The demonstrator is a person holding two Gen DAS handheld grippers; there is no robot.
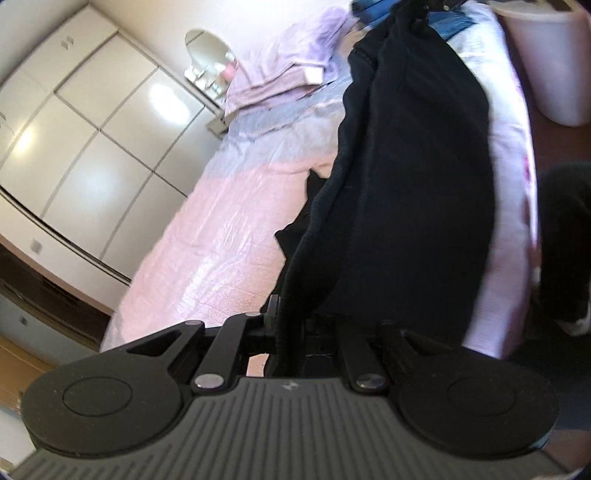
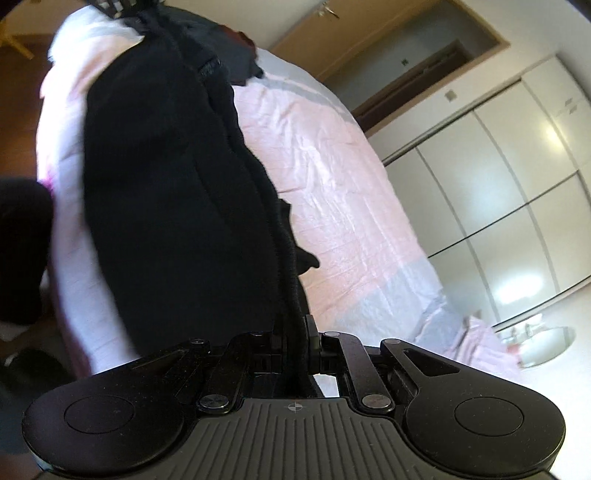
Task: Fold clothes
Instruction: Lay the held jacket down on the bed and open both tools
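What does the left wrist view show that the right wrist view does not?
Only the left wrist view shows the pale laundry basket beside the bed, the blue clothes at the far end, and the folded pink towels.

Only the right wrist view shows the wooden door.

Both show the black garment stretched over the pink bed, the white wardrobe, the round mirror, and a gripper clamped on the garment's edge: the left gripper and the right gripper.

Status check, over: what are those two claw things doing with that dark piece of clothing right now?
Left gripper shut on black ribbed-edge garment. Right gripper shut on it too. Garment stretched between them over pink quilted bed. Nothing in the way.
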